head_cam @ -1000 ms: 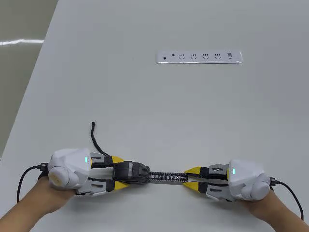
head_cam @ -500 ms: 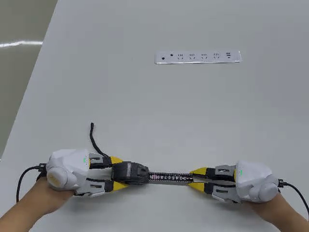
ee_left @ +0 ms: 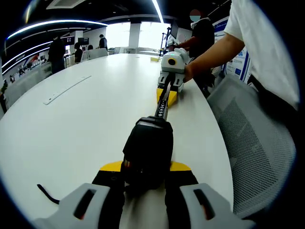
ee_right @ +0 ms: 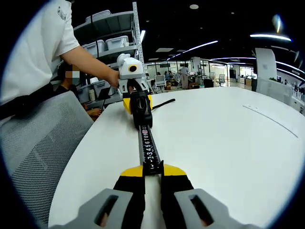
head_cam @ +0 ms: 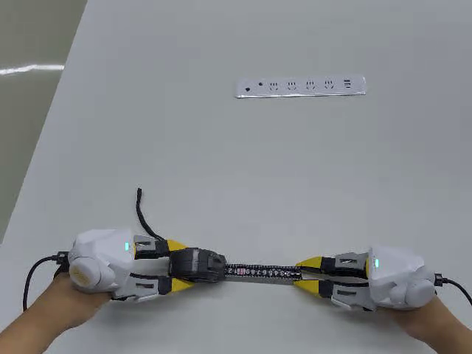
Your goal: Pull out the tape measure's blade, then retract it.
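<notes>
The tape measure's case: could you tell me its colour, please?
The case is black, which shows best in the left gripper view.

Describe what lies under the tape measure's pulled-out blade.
The white table lies under the blade. The blade's end is covered by the jaws of the right gripper, so what lies beneath there cannot be seen.

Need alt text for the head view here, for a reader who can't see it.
On a white table, the left tongs grip a black tape measure while the right tongs hold the end of its blade, which is drawn out between them. A white power strip lies farther back on the table.
</notes>
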### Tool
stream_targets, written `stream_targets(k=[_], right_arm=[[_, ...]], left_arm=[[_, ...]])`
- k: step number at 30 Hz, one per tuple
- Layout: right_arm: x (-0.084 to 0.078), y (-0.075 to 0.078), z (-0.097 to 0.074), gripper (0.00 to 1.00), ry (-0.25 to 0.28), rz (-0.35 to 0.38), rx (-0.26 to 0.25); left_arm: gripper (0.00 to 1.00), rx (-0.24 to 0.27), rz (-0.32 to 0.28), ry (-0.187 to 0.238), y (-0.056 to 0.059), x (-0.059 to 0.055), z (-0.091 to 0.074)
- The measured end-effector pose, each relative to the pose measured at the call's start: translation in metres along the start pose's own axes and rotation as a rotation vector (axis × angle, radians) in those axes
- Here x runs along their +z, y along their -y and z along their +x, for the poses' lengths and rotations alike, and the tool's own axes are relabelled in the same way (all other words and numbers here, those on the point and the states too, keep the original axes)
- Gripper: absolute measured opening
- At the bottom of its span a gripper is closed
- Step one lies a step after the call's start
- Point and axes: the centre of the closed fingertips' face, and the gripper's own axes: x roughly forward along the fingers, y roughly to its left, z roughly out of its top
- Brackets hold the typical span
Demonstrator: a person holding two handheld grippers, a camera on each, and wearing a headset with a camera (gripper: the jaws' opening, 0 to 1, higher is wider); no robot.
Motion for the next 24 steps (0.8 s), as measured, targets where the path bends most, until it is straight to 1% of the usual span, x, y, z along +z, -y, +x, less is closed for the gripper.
stream_targets(k=[5,10,13,24], right_arm=[[0.000,0.001,-0.004,0.08,0.005,0.004,-0.002],[-0.004,0.001,-0.008,0.08,0.006,0.008,-0.003],[-0.005,0.002,-0.013,0.08,0.010,0.023,-0.006],[-0.011,0.004,-0.029,0.08,0.008,0.034,-0.020]], left_arm=[[0.28,0.002,-0.001,-0.002,0.000,0.000,0.000],[0.28,0.000,0.001,-0.008,0.000,0.000,0.000],[0.28,-0.001,-0.001,-0.009,0.000,0.001,0.001],[0.28,0.000,-0.001,-0.014,0.000,0.001,0.001]])
